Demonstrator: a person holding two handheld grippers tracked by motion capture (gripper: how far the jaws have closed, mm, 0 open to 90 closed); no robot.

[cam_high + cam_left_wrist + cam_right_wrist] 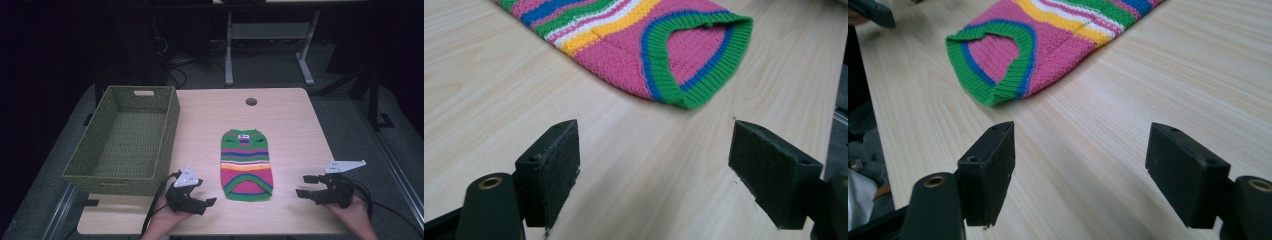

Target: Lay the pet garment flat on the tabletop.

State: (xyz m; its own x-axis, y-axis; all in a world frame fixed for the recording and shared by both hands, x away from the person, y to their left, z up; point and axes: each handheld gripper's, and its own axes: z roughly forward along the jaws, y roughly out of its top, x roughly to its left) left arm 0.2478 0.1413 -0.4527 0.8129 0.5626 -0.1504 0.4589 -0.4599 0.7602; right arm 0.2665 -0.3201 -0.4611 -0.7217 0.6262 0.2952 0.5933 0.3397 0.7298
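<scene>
Sweater: the striped sweater point(246, 164) lies flat on the table point(295, 125), near its middle, green hem towards me.
My left gripper point(206, 204): jaws spread wide, holding nothing, low over the wood just left of the hem.
My right gripper point(305, 185): jaws also wide and empty, to the right of the hem, a little apart from it.
Basket point(125, 172): woven, at the table's left side.
</scene>
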